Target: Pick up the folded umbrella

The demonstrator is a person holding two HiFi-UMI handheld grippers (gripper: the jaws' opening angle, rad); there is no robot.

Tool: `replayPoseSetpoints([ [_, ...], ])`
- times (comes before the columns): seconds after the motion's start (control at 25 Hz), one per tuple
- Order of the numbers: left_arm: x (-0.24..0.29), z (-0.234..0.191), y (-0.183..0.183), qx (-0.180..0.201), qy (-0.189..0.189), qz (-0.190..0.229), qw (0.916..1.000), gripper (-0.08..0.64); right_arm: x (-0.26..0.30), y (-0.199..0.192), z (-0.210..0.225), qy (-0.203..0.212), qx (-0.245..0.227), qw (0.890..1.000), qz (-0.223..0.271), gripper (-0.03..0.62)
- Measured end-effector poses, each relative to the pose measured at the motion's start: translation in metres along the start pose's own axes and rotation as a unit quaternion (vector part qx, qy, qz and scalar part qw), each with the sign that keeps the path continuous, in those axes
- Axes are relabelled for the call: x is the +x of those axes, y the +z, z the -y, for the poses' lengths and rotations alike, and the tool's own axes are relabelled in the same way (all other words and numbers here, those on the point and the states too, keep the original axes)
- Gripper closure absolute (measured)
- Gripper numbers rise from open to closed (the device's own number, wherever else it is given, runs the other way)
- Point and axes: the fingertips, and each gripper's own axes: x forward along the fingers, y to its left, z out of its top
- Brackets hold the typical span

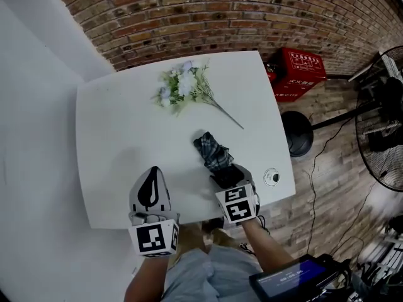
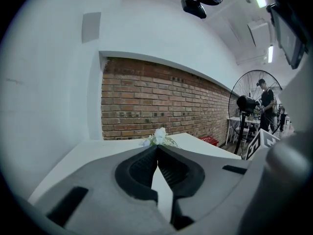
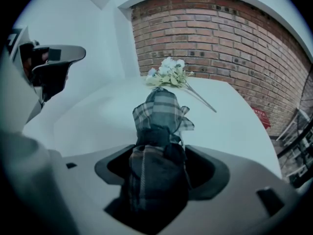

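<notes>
Left gripper point(image 1: 153, 170) sits at the counter's point(image 1: 113, 131) 7 o'clock edge, fingers clenched tip to tip on nothing. Flower bunch point(image 1: 184, 83) lies at 12 o'clock. Folded umbrella point(image 1: 213, 151), plaid, lies flat around 5 o'clock. Right gripper point(image 1: 230, 176) tilts down over its near end, fingers released wide, straddling it. Red box point(image 1: 301, 71) sits on the floor at 2 o'clock.

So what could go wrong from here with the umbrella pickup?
The right gripper straddles only the near end of the folded umbrella, with its jaws apparently not yet pressing on it. A lift from there may let the far end droop or twist out. Loose plaid cloth also bunches between the jaws, and a grip on cloth alone could slip.
</notes>
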Motion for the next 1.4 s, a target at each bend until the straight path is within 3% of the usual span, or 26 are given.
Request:
replayPoseSetpoints([
  [0.36,-0.002,-0.004,0.004,0.001,0.001,0.002,1.0,0.552,-0.001,0.001,0.0,-0.002,-0.002,1.0,-0.003,0.275],
  [0.96,-0.004,-0.001,0.013,0.005,0.001,0.009,0.9999,0.553,-0.004,0.002,-0.001,0.004,0.002,1.0,-0.002,0.386],
  [1.4,-0.01,0.004,0.019,0.011,0.004,0.014,0.9998,0.552,-0.007,0.003,-0.002,0.008,0.009,1.0,0.007,0.402],
])
